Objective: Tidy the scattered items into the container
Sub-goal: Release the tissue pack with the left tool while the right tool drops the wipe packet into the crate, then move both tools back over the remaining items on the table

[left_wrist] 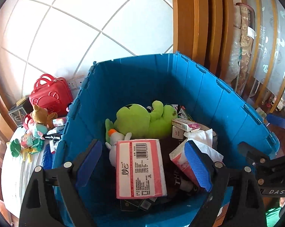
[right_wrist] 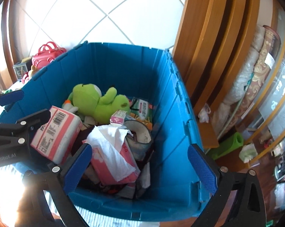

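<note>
Left hand-held gripper (left_wrist: 144, 166): we see its blue pads spread wide over the near part of the blue container (left_wrist: 208, 87), pressing on nothing; the pink tissue pack (left_wrist: 140, 168) lies in the gap below them, apart from both pads.
Right hand-held gripper (right_wrist: 140, 166): we see its jaws standing wide, with nothing held; the torn tissue pack (right_wrist: 114, 157) lies loose beneath, by the left pad.
Blue container, near part: we find the pink tissue pack with its barcode up, lying flat toward the near left corner, and the torn tissue pack beside it toward the near right, white paper spilling out of its top.
Blue container, middle: we see a roll of tape (right_wrist: 140, 132) just beyond the torn pack, and a small pink-and-white box (right_wrist: 118, 118) resting at its far edge.
Blue container, far part: we see a green plush frog (left_wrist: 142, 119) lying on its side against the far wall, a white plush toy (left_wrist: 117, 138) at its near left, and a green printed packet (right_wrist: 142, 109) toward the far right corner.
Outside the container's left wall: we see scattered items on a pale bedding-like cover (left_wrist: 15, 170), among them a brown plush bear (left_wrist: 41, 116) and small colourful toys (left_wrist: 29, 141).
Farthest: we see a red toy case (left_wrist: 49, 94) standing behind the bear, near the white tiled wall (left_wrist: 85, 19).
</note>
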{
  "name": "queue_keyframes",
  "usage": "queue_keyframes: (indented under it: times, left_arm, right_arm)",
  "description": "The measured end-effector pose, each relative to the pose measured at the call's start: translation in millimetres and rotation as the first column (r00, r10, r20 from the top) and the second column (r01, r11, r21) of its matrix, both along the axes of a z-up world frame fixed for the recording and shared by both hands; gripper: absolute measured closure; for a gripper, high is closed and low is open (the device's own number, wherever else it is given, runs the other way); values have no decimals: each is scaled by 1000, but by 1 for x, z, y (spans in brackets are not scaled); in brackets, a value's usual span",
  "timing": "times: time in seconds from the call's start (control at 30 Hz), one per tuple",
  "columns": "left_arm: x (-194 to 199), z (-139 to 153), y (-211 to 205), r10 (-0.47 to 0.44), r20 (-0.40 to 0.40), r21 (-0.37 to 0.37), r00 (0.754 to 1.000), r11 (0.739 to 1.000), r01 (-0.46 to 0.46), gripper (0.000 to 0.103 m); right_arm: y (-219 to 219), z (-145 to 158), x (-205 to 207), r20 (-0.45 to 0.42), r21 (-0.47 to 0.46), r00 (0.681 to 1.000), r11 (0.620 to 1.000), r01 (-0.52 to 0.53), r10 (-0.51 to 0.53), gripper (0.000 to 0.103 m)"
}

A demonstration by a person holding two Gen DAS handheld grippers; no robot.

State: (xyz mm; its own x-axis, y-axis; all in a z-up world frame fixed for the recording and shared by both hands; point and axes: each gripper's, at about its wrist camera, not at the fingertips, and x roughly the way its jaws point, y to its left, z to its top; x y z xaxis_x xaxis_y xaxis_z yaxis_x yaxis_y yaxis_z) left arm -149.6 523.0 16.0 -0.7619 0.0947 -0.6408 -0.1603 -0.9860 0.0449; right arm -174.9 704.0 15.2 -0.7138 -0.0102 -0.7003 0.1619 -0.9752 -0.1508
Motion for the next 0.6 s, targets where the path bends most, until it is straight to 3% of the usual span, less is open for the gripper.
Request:
queue_keyframes:
  times: [0.27,0.6]
  left_arm:
    - [34,15,-42,94,-86,47,992,995,-90,13]
    - [69,21,-134,192,-126,76,973,980,-184,13]
  right_arm:
    - [-14,19,26,-102,-94,994,995,-36,27,0]
    - [-98,28,44,-140,-115,980,981,-155,138,0]
